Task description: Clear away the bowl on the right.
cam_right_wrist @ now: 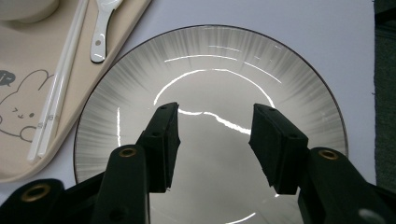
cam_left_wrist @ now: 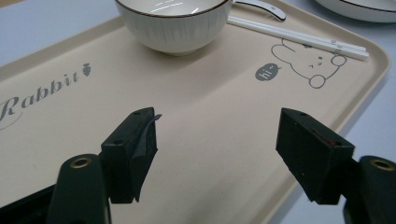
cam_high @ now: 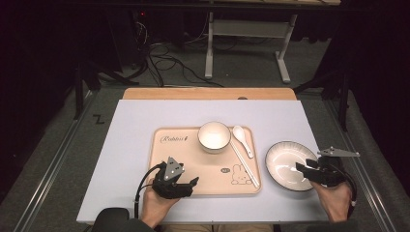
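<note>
Right gripper (cam_right_wrist: 215, 140) released over the plate (cam_right_wrist: 210, 60) — left gripper (cam_left_wrist: 217, 144) released above tray (cam_left_wrist: 210, 121).

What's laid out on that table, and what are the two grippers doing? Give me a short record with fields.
tray: beige tray with a rabbit drawing, on the white table
on tray: bowl, spoon, chopsticks
beside tray: plate, on the table to the tray's right
left gripper: left gripper open, above bare tray surface, holding nothing
right gripper: right gripper open, over the plate, jaws apart with nothing between them
</note>
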Demonstrator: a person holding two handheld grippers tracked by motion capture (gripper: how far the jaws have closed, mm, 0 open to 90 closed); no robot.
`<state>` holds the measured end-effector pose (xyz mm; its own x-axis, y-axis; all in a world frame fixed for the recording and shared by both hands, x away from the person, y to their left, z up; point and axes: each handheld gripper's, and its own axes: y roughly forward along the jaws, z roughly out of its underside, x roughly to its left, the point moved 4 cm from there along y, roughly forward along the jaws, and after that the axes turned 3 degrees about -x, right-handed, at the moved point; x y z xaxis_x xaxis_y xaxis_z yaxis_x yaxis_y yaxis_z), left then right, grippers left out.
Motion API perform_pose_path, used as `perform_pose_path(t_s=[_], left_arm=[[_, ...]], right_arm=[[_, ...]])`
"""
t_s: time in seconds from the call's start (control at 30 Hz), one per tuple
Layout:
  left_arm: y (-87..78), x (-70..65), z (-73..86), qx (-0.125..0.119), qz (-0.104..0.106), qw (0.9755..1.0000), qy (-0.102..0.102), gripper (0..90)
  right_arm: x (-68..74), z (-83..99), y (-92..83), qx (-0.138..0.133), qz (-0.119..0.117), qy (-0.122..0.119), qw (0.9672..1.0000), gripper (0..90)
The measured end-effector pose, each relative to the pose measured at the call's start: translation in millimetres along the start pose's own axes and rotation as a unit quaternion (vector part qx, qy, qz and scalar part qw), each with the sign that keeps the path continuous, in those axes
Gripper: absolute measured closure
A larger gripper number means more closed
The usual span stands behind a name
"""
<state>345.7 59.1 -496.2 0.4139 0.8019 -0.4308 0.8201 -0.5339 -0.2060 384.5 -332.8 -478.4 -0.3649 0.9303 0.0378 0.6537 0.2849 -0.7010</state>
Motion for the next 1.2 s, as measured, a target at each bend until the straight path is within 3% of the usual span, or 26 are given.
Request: perform_pose_path(t_s=[0.43, 1.2], left_arm=[[12.2, -0.8, 5.5, 0.024, -0.002, 0.9997, 0.006, 31.8], [18.6, -5.9, 7.7, 0.033, 0.013, 0.9993, 0.009, 32.1]], right_arm=[[-12.6, 9.0, -12.0, -0.004, 0.023, 0.02, 0.9995, 58.5], [-42.3, 25.0, -14.3, 0.014, 0.062, 0.065, 0.9958, 59.7]])
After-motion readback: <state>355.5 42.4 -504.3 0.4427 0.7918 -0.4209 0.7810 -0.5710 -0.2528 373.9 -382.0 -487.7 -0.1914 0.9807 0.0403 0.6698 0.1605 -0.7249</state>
